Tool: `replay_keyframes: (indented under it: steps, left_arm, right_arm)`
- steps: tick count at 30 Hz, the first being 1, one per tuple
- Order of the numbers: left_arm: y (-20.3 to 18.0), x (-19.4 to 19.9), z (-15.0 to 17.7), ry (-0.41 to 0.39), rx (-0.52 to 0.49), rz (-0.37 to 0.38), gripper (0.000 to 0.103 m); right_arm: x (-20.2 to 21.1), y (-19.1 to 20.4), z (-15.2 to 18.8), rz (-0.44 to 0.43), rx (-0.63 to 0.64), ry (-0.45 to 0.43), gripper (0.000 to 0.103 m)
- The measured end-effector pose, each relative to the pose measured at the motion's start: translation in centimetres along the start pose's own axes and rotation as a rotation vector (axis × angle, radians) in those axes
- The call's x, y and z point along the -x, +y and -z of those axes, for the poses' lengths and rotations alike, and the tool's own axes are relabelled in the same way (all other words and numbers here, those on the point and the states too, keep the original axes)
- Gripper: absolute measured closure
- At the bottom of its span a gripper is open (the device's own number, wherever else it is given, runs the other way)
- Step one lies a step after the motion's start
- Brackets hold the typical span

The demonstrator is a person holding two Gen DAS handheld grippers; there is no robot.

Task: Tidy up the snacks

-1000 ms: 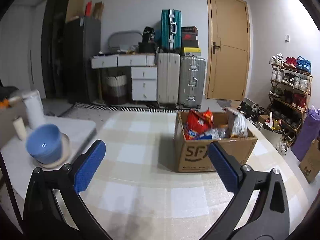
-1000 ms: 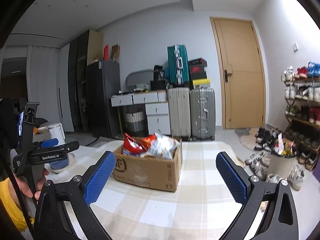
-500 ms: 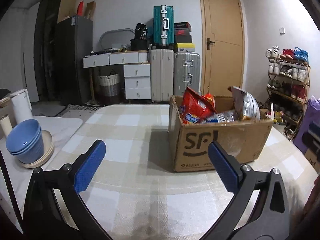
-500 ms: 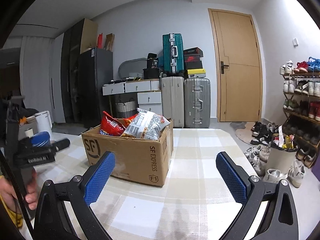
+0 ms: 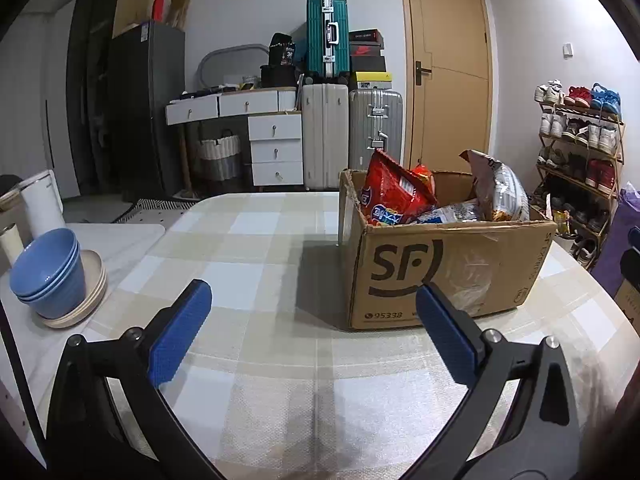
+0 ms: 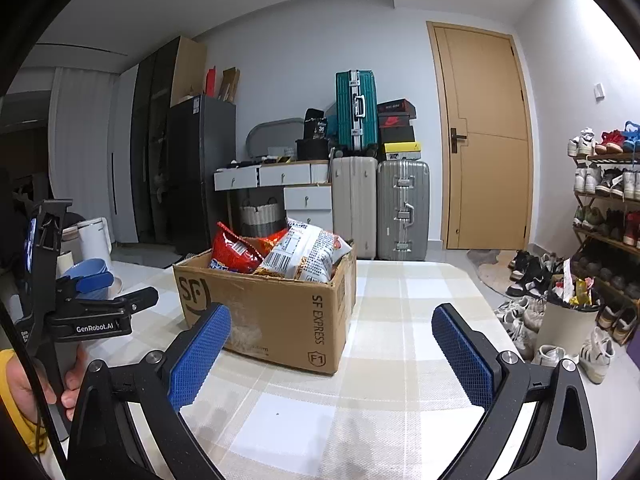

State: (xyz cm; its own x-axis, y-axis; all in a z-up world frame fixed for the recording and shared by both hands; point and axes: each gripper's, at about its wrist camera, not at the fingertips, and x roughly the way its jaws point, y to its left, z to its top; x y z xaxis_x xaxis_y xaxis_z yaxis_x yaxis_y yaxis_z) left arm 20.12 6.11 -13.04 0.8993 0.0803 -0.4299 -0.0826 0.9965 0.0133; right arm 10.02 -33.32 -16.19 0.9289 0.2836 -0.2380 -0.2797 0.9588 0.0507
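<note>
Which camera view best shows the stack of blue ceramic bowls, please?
The left wrist view: the stack of blue ceramic bowls sits unobstructed on beige plates. In the right wrist view, the bowls are partly hidden behind the left claw.

I count one cardboard box (image 5: pixel 448 268), three snack bags in it, three suitcases and two hand-held grippers.

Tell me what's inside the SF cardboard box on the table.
The cardboard box holds snack bags: a red chip bag, a white-and-orange printed bag, and a dark packet lying between them. Whatever lies below them is hidden by the box walls.
</note>
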Motion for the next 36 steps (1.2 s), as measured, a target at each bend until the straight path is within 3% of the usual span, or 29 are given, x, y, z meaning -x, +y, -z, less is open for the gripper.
replay_keyframes:
  steps: [36]
  left_arm:
    - [-0.8, 2.0, 0.1, -0.018, -0.02, 0.001, 0.001]
  right_arm:
    - [0.9, -0.3, 0.0, -0.009, -0.018, -0.013, 0.001]
